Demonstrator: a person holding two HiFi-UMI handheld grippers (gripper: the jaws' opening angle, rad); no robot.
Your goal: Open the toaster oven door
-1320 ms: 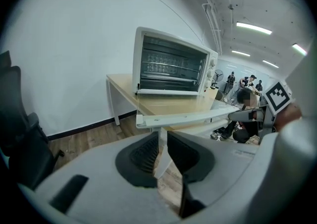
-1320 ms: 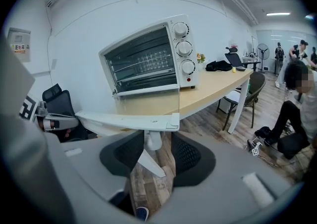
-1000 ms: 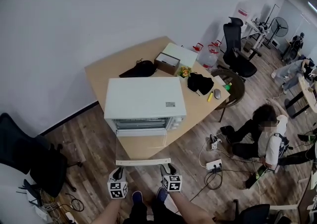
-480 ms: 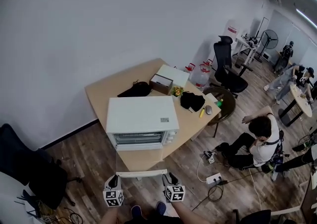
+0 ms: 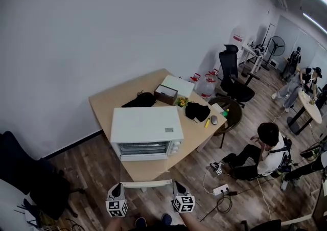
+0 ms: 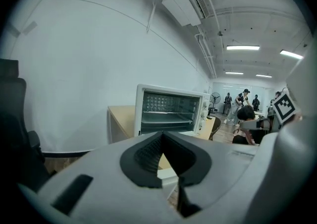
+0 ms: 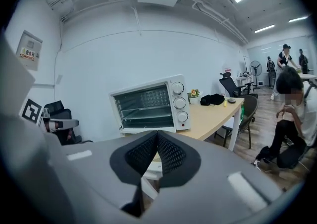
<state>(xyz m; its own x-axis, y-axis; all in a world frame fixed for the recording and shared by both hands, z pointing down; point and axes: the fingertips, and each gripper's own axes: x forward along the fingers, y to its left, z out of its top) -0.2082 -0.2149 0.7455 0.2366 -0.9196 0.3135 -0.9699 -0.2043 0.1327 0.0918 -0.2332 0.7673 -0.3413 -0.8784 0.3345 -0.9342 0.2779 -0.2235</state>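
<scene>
No legible text — none anywhere

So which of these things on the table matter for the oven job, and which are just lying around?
For the job: toaster oven, its door handle.
Just lying about: black bag, cardboard box, flowers, black cloth, mouse.

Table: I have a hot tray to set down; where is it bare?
Bare: the table's far left corner, beside the black bag, and a strip right of the toaster oven. Crowded: the far right, with box, flowers and black cloth. The open door covers the front.
</scene>
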